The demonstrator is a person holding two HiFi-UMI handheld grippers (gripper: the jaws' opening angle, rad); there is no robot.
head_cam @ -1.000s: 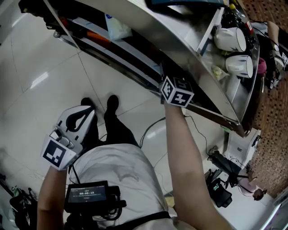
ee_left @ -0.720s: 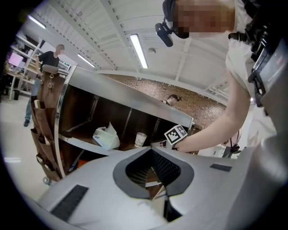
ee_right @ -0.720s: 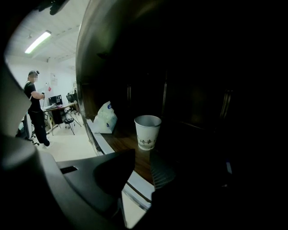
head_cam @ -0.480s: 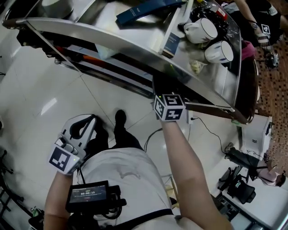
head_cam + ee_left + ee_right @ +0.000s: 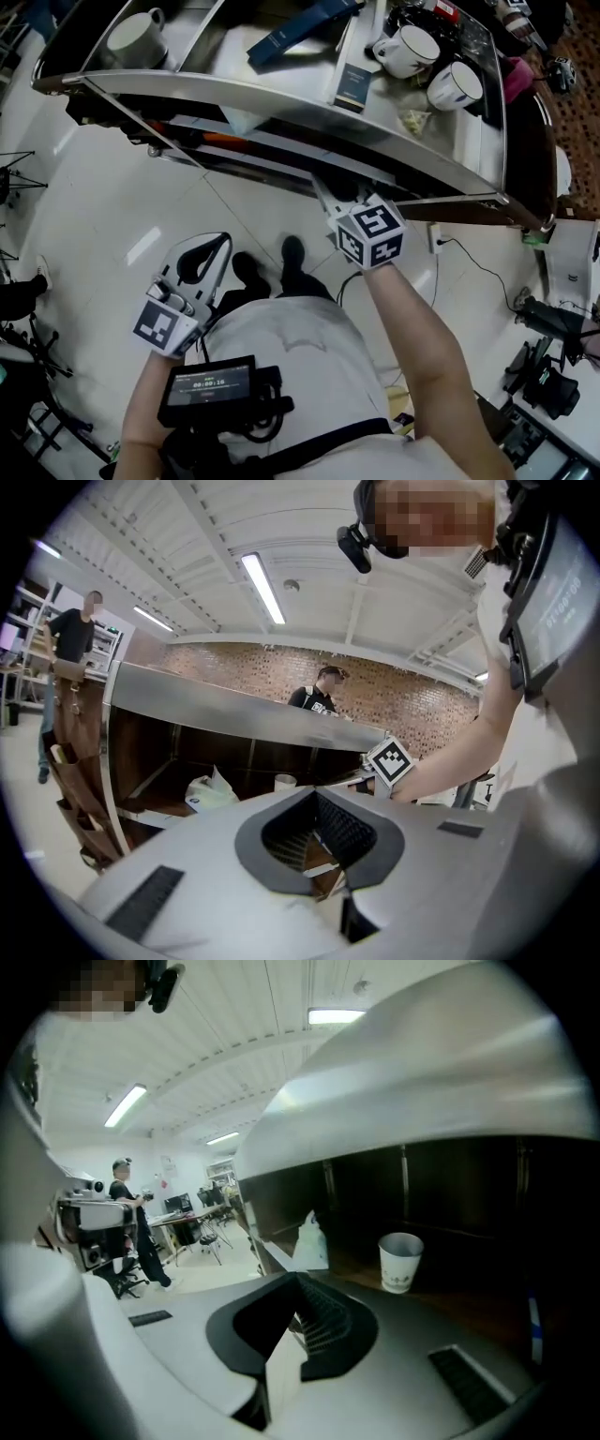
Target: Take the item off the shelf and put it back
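A white paper cup (image 5: 400, 1262) stands upright on the dark lower shelf, with a white plastic bag (image 5: 311, 1241) to its left. Both also show in the left gripper view: the cup (image 5: 284, 782) and the bag (image 5: 208, 792). My right gripper (image 5: 326, 194) points at the front edge of that lower shelf, outside it and apart from the cup. Its jaws have just been closing and now stand shut (image 5: 298, 1283) with nothing between them. My left gripper (image 5: 223, 240) hangs lower left over the floor, shut (image 5: 314, 799) and empty.
The steel shelf unit's top (image 5: 281, 70) carries two white mugs (image 5: 403, 52) (image 5: 455, 86), a dark blue box (image 5: 300, 23), a small box (image 5: 354, 86) and a cup (image 5: 131, 39). White tiled floor (image 5: 112, 216) lies below. People stand in the room behind (image 5: 317, 691).
My right gripper has drawn back from under the shelf edge towards my body. My left gripper has risen a little. More of the shelf top is now in view.
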